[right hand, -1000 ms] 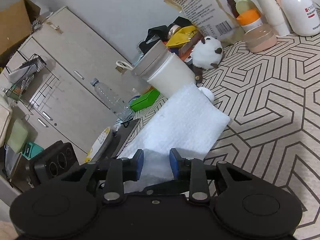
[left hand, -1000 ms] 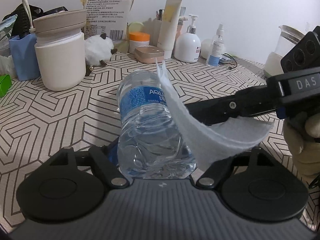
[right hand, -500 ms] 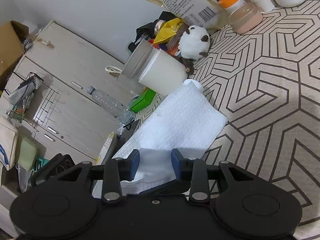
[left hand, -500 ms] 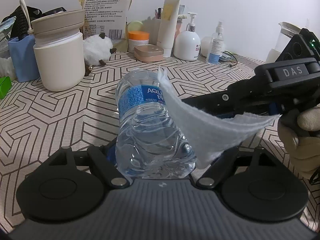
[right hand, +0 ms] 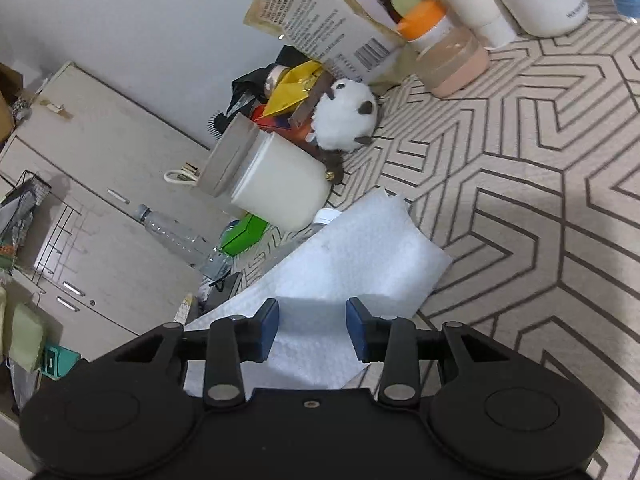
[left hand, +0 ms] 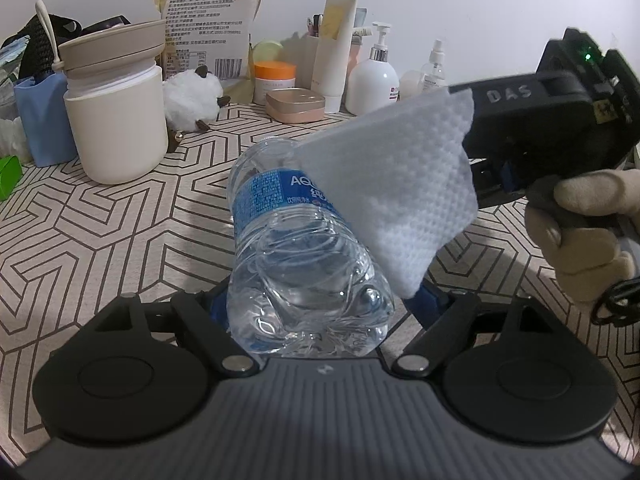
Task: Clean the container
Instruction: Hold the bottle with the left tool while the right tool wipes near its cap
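Wipe point(left hand: 396, 184) hides bottle point(left hand: 296, 256) neck & cap; both jaws opening.

A geometric-patterned bench point(left hand: 100, 232) carries a cream lidded jar point(left hand: 116, 120). Just right of the jar sit a fluffy white toy point(left hand: 194, 94) and a pink compact point(left hand: 295, 105); a blue cup point(left hand: 38, 120) stands left.

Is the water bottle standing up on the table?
No, the water bottle lies tipped over, its bottom between the left claw's fingers.
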`<act>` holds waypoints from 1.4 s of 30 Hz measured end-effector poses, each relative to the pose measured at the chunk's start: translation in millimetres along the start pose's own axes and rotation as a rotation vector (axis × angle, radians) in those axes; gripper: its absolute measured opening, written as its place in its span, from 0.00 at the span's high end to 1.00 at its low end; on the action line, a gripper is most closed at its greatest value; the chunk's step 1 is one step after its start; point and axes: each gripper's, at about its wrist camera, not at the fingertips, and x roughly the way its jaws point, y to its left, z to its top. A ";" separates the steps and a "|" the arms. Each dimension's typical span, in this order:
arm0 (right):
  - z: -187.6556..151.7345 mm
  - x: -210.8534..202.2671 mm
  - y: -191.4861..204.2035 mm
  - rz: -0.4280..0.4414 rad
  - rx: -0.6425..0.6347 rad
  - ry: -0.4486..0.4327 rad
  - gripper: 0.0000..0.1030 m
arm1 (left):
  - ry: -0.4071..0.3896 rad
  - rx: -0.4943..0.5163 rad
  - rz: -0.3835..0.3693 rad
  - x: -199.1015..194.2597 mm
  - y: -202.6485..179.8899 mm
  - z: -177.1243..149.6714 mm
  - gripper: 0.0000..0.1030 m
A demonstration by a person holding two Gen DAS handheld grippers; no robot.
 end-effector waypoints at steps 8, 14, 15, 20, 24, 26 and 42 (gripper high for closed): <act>-5.0 2.0 18.4 0.007 -0.064 0.014 0.55 | 0.002 0.001 -0.002 1.4 -2.9 0.5 0.16; -12.5 3.6 31.7 -0.013 -0.144 0.028 0.55 | -0.008 -0.003 0.007 0.7 -3.6 0.4 0.19; -14.3 4.1 32.7 -0.019 -0.154 0.029 0.55 | -0.009 -0.007 0.007 0.4 -3.5 0.3 0.19; -26.4 -0.5 29.9 0.043 -0.141 0.049 0.53 | -0.008 -0.012 0.000 -0.2 -2.8 0.7 0.18; -26.9 1.8 27.7 0.056 -0.123 0.056 0.49 | 0.003 0.000 0.012 1.2 -4.5 1.5 0.17; -26.2 3.4 28.0 0.051 -0.129 0.055 0.45 | 0.002 0.001 0.016 0.8 -7.3 0.9 0.17; 0.7 3.3 4.4 -0.040 -0.065 -0.017 0.57 | -0.004 -0.002 0.016 -1.3 -3.6 0.0 0.18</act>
